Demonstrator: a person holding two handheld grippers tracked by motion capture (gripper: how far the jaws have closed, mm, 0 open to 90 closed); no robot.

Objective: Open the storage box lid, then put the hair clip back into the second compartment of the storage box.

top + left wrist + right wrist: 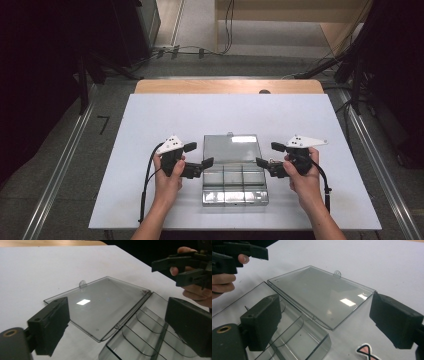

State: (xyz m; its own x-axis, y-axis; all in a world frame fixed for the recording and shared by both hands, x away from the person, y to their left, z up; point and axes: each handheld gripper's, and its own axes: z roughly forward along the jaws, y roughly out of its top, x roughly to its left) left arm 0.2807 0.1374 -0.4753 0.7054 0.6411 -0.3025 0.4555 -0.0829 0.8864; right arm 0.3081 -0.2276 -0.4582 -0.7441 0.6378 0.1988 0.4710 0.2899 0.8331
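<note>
A clear plastic compartment box [234, 175] lies open in the middle of the white bench [150, 120], its lid [232, 149] folded flat toward the far edge. The left gripper [200, 157] hangs just off the box's left edge, the right gripper [266, 156] just off its right edge; both have their jaws spread wide and released, with nothing between them. Bare bench surrounds the box on every side.

Lab recording bay, black curtains [40, 75], floor cables [200, 50], white table [165, 107]
</note>
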